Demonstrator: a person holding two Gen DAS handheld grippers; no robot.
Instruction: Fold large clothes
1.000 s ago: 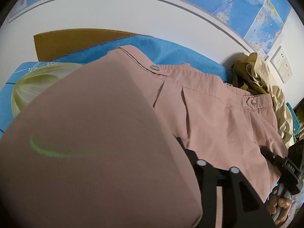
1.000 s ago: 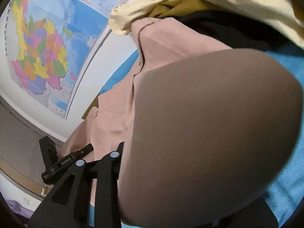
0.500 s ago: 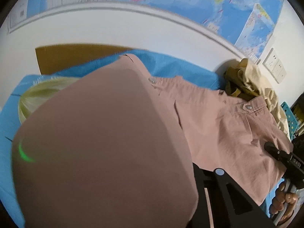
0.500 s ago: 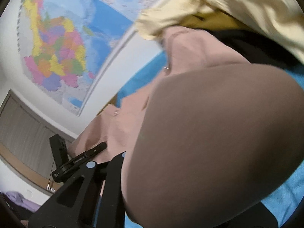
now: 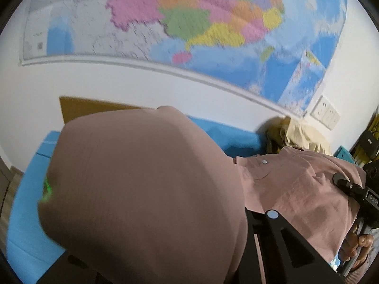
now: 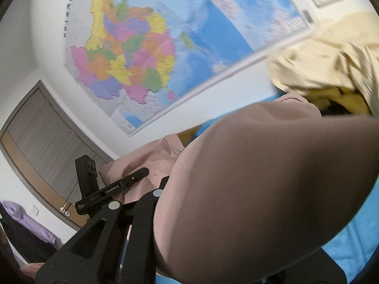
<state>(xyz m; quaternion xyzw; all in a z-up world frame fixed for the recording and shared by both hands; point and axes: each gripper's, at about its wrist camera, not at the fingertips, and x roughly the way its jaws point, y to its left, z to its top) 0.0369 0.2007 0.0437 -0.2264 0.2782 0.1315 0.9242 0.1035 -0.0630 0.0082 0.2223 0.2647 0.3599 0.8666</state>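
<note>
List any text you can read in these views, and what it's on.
"GenRobot.AI": black finger bar of the left gripper, against the dusty-pink fabric garment.
"DAS": black bar of the right gripper, possibly cut off.
Colourful paper wall map: lettering too blurred to read.

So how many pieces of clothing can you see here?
2, at least: a pink garment held up over the blue bedding, and a cream-yellow heap against the wall behind it. The heap may be hiding more clothes.
</note>
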